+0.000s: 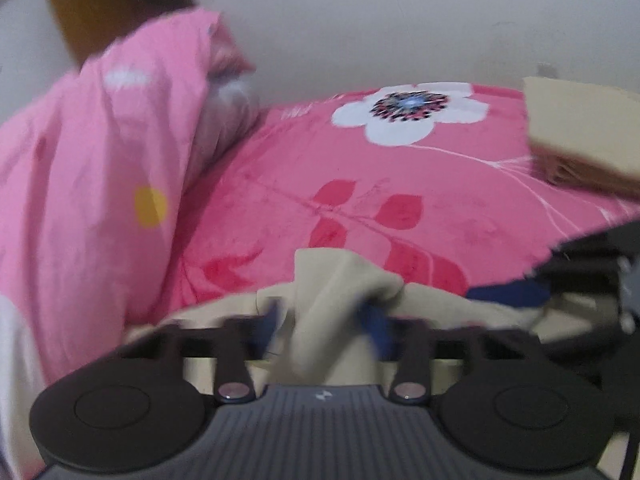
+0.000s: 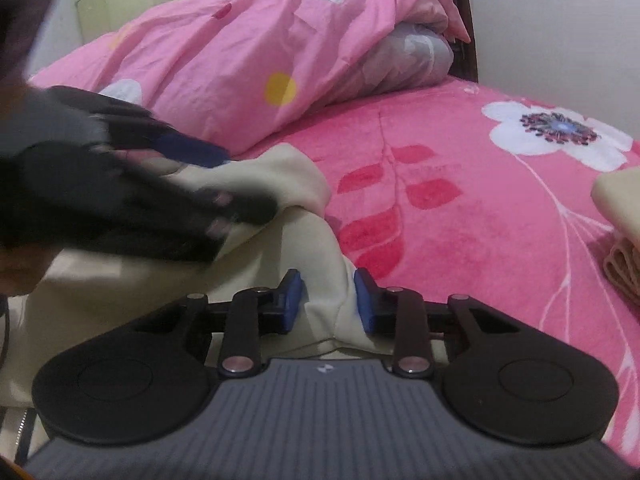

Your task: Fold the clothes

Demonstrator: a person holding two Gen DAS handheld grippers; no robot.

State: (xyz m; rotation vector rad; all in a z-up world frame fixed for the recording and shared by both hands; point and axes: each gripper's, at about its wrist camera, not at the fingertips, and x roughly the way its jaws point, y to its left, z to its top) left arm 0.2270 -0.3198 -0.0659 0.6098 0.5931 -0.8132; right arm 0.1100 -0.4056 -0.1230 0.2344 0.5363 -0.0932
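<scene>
Both grippers, left gripper (image 1: 326, 320) and right gripper (image 2: 327, 300), pinch bunched folds of the cream garment (image 2: 296, 184) on the pink bed (image 2: 460, 216) between their fingers; uneven pulling could slip the thick cloth free.

One cream garment (image 2: 304, 216), two claws

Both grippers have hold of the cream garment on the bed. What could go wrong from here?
1. The right gripper pinches only a narrow ridge of the cream garment; it may slip when lifted.
2. The left gripper is blurred, so its grip is unclear.
3. The folded pile lies close; a wide swing could knock it.
</scene>
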